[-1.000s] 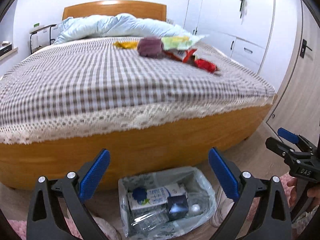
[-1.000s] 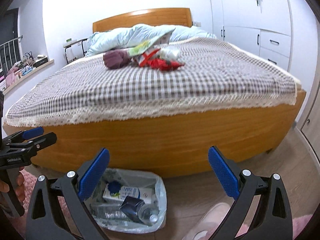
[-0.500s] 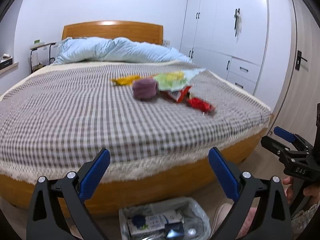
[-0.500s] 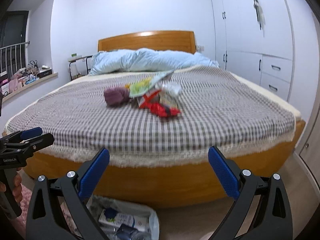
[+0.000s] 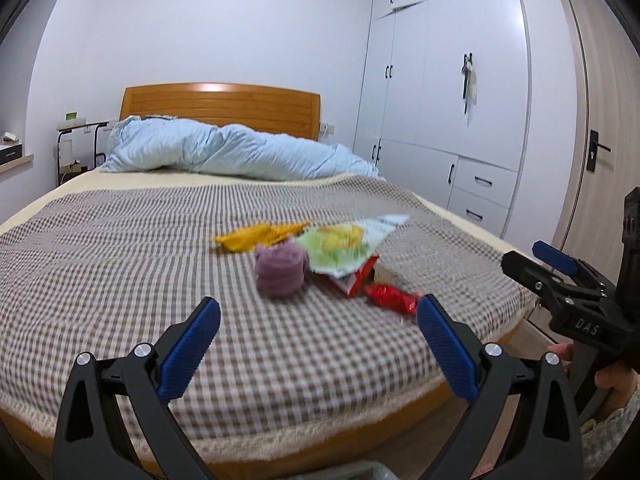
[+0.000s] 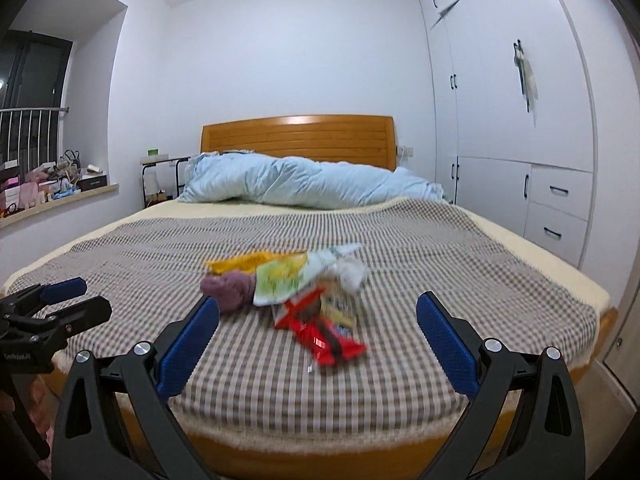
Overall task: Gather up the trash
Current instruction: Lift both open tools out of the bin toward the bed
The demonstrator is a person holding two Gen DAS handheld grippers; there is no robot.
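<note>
A heap of trash lies mid-bed on the checked cover: a purple wad (image 5: 280,270) (image 6: 230,290), a yellow wrapper (image 5: 260,235) (image 6: 244,263), a green-and-white bag (image 5: 340,248) (image 6: 288,280), a red wrapper (image 5: 390,298) (image 6: 330,338) and a white crumpled tissue (image 6: 352,274). My left gripper (image 5: 318,344) is open and empty above the bed's foot, short of the heap. My right gripper (image 6: 318,344) is open and empty too, just short of the red wrapper. Each gripper shows at the other view's edge, the right gripper (image 5: 560,276) and the left gripper (image 6: 52,304).
The bed (image 5: 120,260) has a wooden headboard (image 5: 220,106) and a rumpled light-blue duvet (image 5: 240,154) at its head. White wardrobes (image 5: 460,92) line the right wall, a door (image 5: 592,140) beyond. A cluttered sill (image 6: 44,188) runs on the left. The bin's rim (image 5: 360,472) shows below.
Both grippers have risen from floor level, where the lined bin with its trash was in view, to above the bed's foot and closer to the heap. Both stayed open.
</note>
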